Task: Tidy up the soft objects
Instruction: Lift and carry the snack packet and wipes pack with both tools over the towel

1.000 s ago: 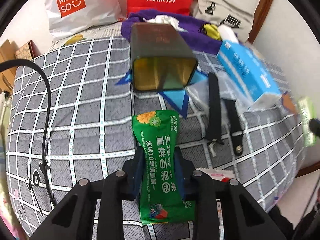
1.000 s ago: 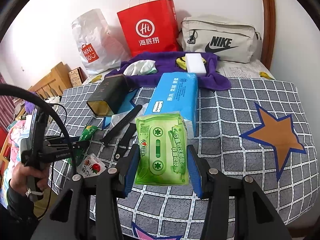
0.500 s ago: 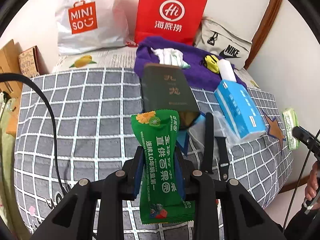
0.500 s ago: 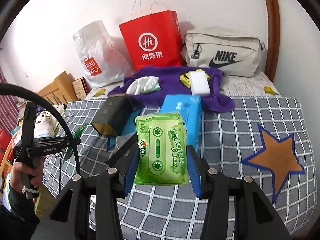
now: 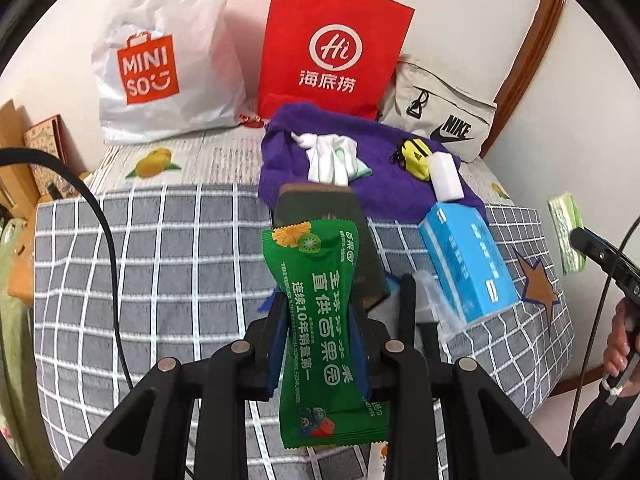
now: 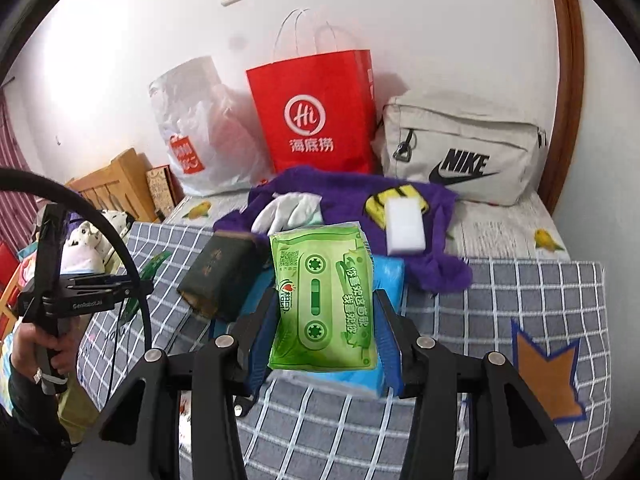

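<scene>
My left gripper (image 5: 318, 316) is shut on a long green snack packet (image 5: 324, 332), held upright above the checked bed cover (image 5: 160, 280). My right gripper (image 6: 322, 316) is shut on a light green tissue pack (image 6: 322, 300) with a cassette print, also lifted off the bed. Behind them a purple towel (image 5: 384, 184) lies spread, with white gloves (image 5: 332, 158), a yellow pouch (image 5: 414, 156) and a white sponge block (image 5: 446, 176) on it. A blue tissue box (image 5: 468, 264) and a dark green tin (image 6: 220, 276) lie in front of the towel.
Against the wall stand a white Miniso bag (image 5: 160, 68), a red paper bag (image 5: 332, 44) and a beige Nike bag (image 6: 464, 152). Black straps (image 5: 408, 304) lie by the tin. A wooden bed frame (image 6: 108, 188) stands left. A hand (image 6: 44, 344) holds the left tool.
Both grippers have risen and pulled back from the bed with their packs still gripped. The tin, blue box and towel now sit lower and smaller in both views.
</scene>
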Action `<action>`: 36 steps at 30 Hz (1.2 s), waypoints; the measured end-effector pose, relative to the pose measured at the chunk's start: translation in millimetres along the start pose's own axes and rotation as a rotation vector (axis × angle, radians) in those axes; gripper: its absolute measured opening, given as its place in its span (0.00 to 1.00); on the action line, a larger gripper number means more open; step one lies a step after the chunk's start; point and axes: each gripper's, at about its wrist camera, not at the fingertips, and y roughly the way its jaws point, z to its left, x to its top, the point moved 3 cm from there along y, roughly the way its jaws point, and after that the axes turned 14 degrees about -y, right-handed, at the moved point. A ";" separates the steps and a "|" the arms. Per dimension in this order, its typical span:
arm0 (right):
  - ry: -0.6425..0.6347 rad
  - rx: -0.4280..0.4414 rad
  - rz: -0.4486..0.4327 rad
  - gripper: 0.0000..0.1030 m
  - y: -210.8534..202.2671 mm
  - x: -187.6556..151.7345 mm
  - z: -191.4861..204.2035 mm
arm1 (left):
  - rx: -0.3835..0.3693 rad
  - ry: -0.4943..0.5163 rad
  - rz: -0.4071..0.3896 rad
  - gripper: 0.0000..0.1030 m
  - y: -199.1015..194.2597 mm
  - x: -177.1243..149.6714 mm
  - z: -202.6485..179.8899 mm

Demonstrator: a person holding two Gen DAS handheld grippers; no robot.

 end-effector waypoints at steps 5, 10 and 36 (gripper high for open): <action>0.034 0.014 0.009 0.45 18.2 14.1 -16.9 | -0.038 0.005 0.006 0.27 5.1 20.0 -7.7; 0.040 0.008 0.022 0.45 34.1 27.0 -29.1 | -0.052 0.029 0.005 0.27 15.6 40.9 -19.3; 0.127 0.050 0.174 0.45 173.9 67.5 -63.0 | -0.074 0.009 0.055 0.27 73.5 84.9 -28.3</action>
